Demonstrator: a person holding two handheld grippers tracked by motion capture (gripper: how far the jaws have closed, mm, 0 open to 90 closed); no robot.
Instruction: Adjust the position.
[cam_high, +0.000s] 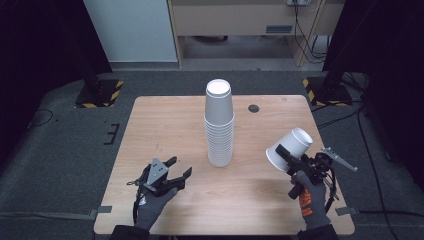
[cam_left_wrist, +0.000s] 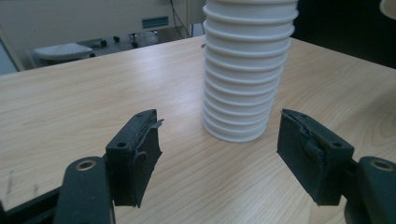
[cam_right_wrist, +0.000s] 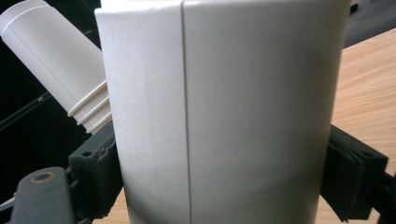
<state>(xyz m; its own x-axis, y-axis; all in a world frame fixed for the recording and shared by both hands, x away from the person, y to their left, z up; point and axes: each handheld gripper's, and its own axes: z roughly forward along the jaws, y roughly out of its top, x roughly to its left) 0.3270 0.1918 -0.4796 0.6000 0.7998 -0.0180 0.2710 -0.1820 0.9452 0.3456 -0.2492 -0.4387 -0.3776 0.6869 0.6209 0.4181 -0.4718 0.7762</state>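
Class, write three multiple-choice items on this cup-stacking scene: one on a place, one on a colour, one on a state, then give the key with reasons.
1. Where does the stack of paper cups stand?
A. near the table's middle
B. on the floor
C. at the table's near left corner

2. What colour is the single cup?
A. red
B. white
C. blue

3. How is the left gripper?
A. shut on a cup
B. open with nothing between its jaws
C. shut on a cable

Key: 1 A, the high view shows it mid-table. 2 B, the cup held by the right gripper is white. 3 B, the left gripper view shows its jaws apart over bare wood.
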